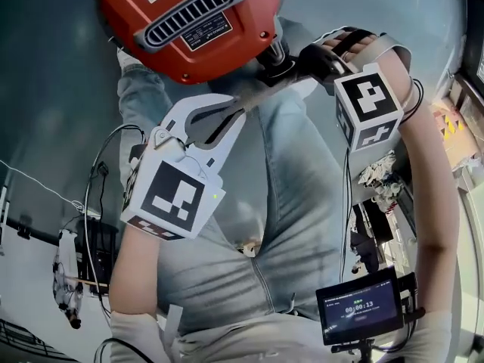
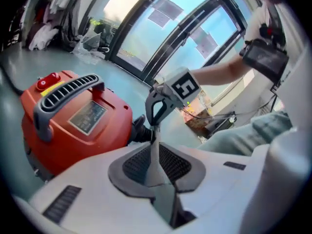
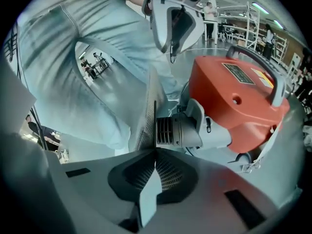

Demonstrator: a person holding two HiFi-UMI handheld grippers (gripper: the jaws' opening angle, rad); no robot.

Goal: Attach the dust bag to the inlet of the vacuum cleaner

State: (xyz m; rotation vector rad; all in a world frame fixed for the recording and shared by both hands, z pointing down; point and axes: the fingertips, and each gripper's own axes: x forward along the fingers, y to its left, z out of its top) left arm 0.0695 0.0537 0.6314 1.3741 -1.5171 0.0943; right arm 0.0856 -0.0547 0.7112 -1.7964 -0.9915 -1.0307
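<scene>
The red vacuum cleaner [image 1: 189,21] stands on the floor, with its dark inlet [image 1: 276,60] facing the two grippers. The grey-blue cloth dust bag [image 1: 302,187] hangs below it. My left gripper [image 1: 243,106] reaches up from the lower left, and a thin edge of the bag [image 2: 155,155] lies pinched between its jaws [image 2: 156,167]. My right gripper [image 1: 281,70] comes in from the right, close to the inlet. It [image 3: 155,172] is shut on a fold of the bag [image 3: 87,72] just in front of the grey ribbed collar [image 3: 183,130] on the vacuum [image 3: 239,96].
A small screen on a stand [image 1: 359,308] sits at the lower right. Cables [image 1: 98,203] trail on the floor at the left. Clutter [image 1: 382,176] lies by the right wall. The vacuum's grey handle [image 2: 68,94] rises above its body.
</scene>
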